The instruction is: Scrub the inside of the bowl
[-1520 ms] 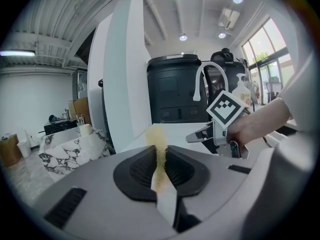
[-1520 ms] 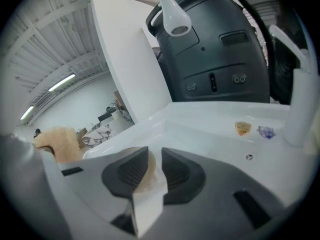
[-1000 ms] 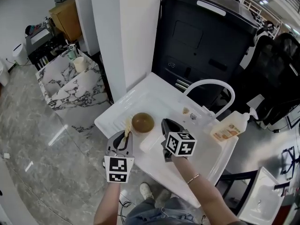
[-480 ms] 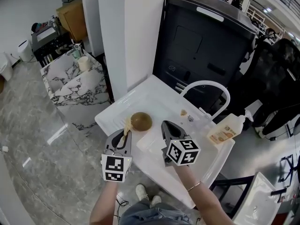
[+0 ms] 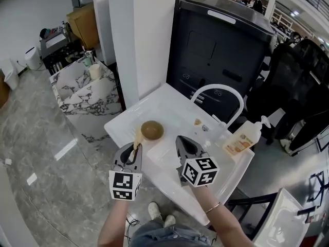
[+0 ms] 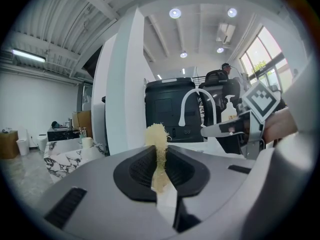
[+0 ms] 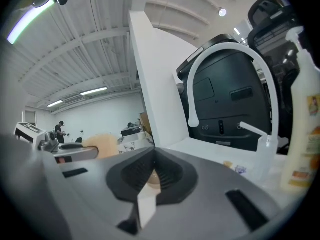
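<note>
bowl [image 5: 152, 130] sits on the white worktop [image 5: 169, 107] just ahead of your left claw [image 5: 135, 148], as a second ago. that claw still pinches the scrubber [image 6: 156, 134]. your right claw [image 5: 186, 141] is closed. arched tap [image 5: 216, 86] and soap bottle [image 5: 241, 140] stand beyond it.

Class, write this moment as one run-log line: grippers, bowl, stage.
left gripper: shut on scrubber | right gripper: shut, empty | bowl: on white counter, not held | stage: scrubbing not begun
</note>
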Demonstrator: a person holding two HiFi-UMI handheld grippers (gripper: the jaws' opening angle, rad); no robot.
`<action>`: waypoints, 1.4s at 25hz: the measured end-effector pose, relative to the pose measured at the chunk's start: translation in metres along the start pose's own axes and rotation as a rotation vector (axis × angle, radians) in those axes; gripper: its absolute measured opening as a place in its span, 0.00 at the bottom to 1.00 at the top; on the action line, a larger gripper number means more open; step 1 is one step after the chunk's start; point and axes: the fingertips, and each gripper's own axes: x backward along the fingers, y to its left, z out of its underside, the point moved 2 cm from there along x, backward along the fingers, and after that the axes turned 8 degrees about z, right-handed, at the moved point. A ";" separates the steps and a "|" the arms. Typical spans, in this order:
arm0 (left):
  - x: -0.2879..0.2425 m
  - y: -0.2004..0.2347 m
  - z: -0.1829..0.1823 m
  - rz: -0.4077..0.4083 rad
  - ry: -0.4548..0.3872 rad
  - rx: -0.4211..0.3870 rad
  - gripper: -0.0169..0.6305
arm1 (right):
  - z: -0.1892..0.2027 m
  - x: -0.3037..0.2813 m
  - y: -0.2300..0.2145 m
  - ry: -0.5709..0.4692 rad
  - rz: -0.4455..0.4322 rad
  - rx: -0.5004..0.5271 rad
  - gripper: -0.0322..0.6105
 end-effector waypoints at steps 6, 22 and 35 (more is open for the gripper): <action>0.016 -0.019 0.000 -0.011 -0.005 -0.001 0.09 | -0.004 0.027 0.004 -0.027 -0.037 0.006 0.07; 0.053 -0.063 -0.010 -0.050 -0.025 -0.002 0.09 | -0.001 0.085 0.017 -0.067 -0.117 0.096 0.06; 0.067 -0.101 -0.009 -0.050 -0.030 0.015 0.09 | 0.026 0.123 0.022 -0.047 -0.120 0.160 0.06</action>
